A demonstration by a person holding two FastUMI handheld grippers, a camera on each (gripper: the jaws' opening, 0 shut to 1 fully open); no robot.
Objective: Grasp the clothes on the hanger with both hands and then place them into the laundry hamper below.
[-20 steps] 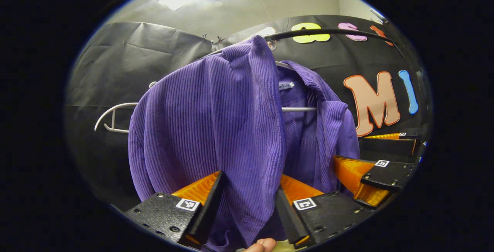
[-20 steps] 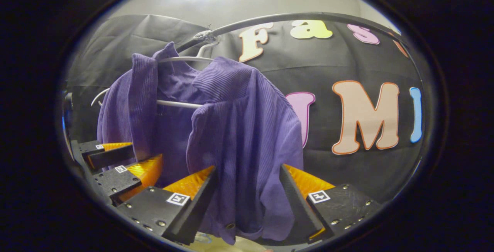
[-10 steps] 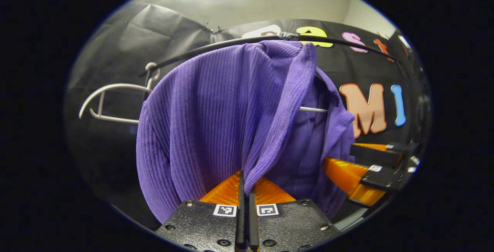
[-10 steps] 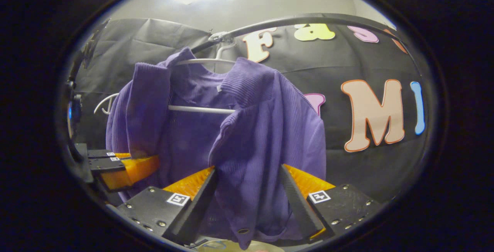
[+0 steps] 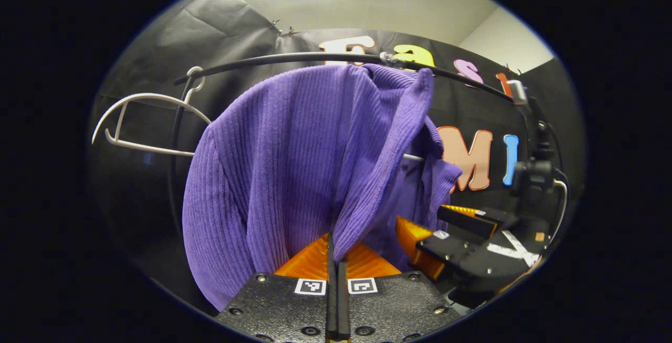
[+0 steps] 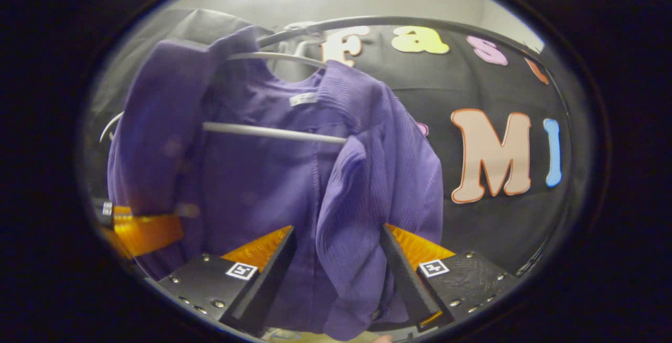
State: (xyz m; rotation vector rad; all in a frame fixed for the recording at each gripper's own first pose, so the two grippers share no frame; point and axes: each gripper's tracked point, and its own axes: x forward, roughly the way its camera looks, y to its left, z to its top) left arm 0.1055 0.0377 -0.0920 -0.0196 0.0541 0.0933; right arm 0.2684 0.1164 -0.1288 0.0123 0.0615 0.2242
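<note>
Left gripper view, purple shirt (image 5: 283,159) hanging lengthwise down, left fingers (image 5: 315,256) pinching it, right fingers (image 6: 262,251) spread.

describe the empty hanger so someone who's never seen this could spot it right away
Start from the black rail arching across the top of the left gripper view. The purple corduroy garment hangs from its middle; follow the rail to its left end, where the white hanger hooks on. It is bare, a thin curved frame with nothing draped over it, unlike the hanger under the garment.
</note>
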